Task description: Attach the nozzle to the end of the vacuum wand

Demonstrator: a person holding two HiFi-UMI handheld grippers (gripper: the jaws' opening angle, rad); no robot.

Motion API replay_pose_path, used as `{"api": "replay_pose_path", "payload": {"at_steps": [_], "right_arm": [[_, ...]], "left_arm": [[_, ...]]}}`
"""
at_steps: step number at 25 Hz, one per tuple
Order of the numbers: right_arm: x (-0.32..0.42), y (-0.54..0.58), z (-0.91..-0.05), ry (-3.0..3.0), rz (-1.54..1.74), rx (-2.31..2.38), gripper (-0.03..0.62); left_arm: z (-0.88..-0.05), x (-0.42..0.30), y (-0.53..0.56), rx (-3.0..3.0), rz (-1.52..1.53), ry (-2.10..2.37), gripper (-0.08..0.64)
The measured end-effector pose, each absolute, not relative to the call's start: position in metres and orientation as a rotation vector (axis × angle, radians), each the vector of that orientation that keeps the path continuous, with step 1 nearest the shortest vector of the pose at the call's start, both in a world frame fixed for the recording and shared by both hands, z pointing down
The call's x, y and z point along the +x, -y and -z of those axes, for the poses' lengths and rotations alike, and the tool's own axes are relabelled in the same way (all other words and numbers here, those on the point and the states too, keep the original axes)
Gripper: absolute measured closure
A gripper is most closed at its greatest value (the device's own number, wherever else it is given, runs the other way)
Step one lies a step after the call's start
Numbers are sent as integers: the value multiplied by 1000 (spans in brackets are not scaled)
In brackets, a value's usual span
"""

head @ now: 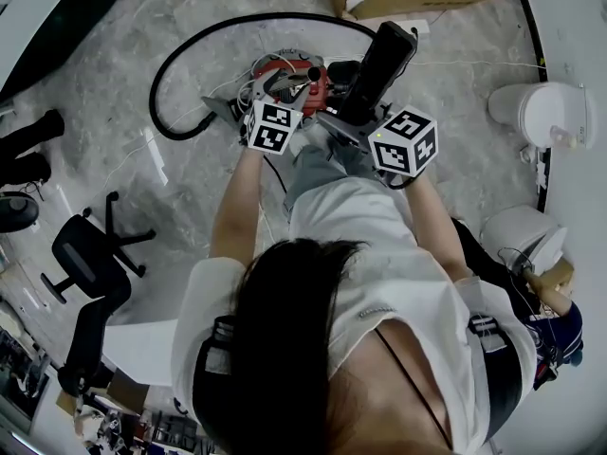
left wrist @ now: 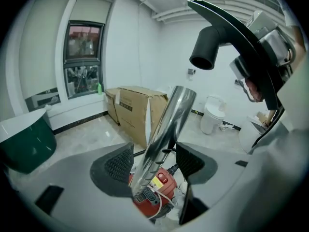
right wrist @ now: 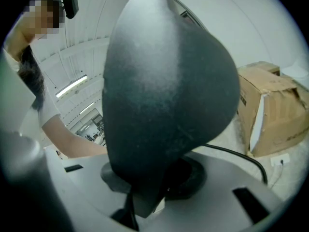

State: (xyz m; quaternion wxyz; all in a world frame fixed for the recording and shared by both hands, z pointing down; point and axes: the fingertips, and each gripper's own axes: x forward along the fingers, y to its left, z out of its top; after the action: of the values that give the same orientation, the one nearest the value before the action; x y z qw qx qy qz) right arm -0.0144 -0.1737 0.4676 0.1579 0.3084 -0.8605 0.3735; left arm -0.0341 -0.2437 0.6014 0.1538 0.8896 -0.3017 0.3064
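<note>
Chrome vacuum wand tube (left wrist: 169, 120) rises between the left gripper's (left wrist: 154, 161) parted jaws, over a red canister vacuum (left wrist: 157, 199) whose yellow label is unreadable. The right gripper (right wrist: 154, 178) is clamped on the black plastic floor nozzle (right wrist: 164, 91), its socket near the wand's top end but not touching it.

Black nozzle and chrome vacuum wand, not yet joined.

The nozzle (left wrist: 241, 42), a wide black head with a round socket, is held raised and tilted, clamped in the right gripper (right wrist: 149, 182). The shiny metal vacuum wand (left wrist: 166, 134) is seen slanting upward between the parted jaws of the left gripper (left wrist: 154, 162), its open end apart from the socket.
</note>
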Motion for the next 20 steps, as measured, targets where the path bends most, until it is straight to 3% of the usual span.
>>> {"api": "replay_pose_path", "payload": {"at_steps": [20], "right_arm": [[-19, 175, -481, 2479, -1210, 764, 463]], "left_arm": [[-632, -13, 251, 2664, -1028, 753, 312]]}}
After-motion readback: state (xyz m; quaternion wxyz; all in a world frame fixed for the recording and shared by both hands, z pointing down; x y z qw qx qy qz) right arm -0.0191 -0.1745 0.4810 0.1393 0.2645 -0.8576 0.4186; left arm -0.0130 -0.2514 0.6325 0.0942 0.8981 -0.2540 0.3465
